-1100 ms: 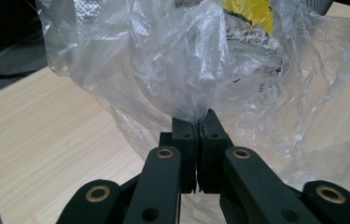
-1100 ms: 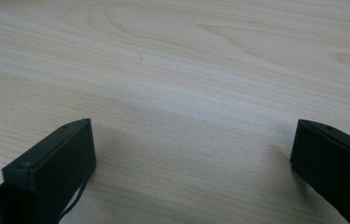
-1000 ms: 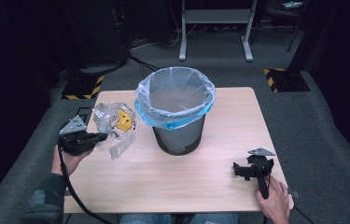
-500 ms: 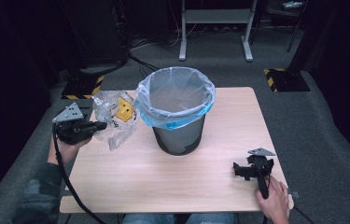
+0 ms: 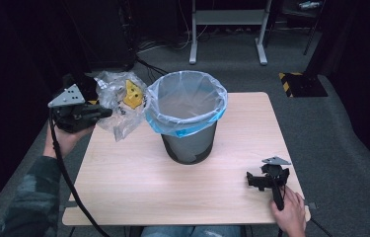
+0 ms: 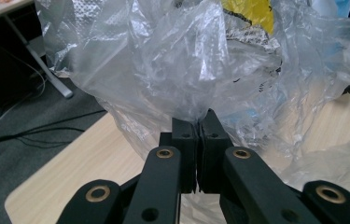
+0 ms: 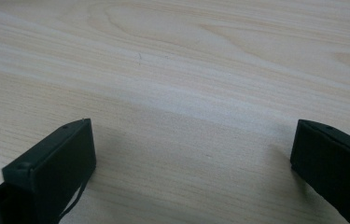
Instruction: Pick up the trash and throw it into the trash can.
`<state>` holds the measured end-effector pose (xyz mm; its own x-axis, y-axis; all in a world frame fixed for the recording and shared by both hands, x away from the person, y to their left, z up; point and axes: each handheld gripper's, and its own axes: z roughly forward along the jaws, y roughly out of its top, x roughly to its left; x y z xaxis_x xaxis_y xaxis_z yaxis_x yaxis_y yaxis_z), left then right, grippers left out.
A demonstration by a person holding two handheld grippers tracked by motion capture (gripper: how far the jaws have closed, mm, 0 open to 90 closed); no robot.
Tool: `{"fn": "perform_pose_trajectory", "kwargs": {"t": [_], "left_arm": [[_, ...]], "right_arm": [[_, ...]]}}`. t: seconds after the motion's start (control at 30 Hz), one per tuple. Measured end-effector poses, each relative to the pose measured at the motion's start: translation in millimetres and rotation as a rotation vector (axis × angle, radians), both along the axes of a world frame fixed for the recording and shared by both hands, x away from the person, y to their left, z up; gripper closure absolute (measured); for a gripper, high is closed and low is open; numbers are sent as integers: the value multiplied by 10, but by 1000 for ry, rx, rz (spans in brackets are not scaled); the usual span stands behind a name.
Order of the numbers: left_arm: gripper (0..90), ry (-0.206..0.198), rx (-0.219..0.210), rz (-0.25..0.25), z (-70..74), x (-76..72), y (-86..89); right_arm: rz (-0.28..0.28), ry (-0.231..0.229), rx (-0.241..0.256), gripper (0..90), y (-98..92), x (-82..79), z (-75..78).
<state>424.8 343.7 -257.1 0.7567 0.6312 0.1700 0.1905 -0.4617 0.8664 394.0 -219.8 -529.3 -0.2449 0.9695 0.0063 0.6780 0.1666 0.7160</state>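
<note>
Two tongs were at work, and only one carried anything. The left tongs (image 6: 197,122) were pinched fully together on a thin fold of the clear plastic bag (image 6: 177,60), which billowed up just ahead of them with something yellow (image 6: 252,11) inside, beyond the pinch. From the high view the bag (image 5: 118,106) hung at the near-left edge of the table (image 5: 138,173), just beside the lined bin (image 5: 188,118) that stood ahead and to the right of those tongs (image 5: 104,112). The right tongs (image 5: 248,181) rested low on the table with their jaws spread wide, holding nothing, well apart from the bin.

The grip looked slight: only film was caught, so the bag could slide free or tear if its contents swung. The bag's loose skirt could also snag the liner's rim (image 5: 182,129) and drag it off, or tip the bin. Beyond the left tongs the table edge dropped to the floor, so a slip there would lose the bag. Open table lay between the right tongs and the bin.
</note>
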Motion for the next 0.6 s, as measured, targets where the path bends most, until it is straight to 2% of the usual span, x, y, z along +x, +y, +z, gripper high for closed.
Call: {"fn": "perform_pose_trajectory", "kwargs": {"t": [0.23, 0.37, 0.43, 0.47, 0.6], "left_arm": [[872, -25, 9, -17, 187, 98, -220], [872, -6, 10, -16, 288, 264, -418], [872, -2, 12, -14, 299, 295, -450], [872, 2, 12, -15, 330, 383, -550], [872, 16, 8, -9, 358, 517, -747]], "right_arm": [[1, 0, 1, 0, 0, 0, 0], [0, 0, 3, 0, 1, 0, 0], [1, -1, 4, 0, 1, 0, 0], [1, -2, 2, 0, 1, 0, 0], [1, -1, 4, 0, 1, 0, 0]]}}
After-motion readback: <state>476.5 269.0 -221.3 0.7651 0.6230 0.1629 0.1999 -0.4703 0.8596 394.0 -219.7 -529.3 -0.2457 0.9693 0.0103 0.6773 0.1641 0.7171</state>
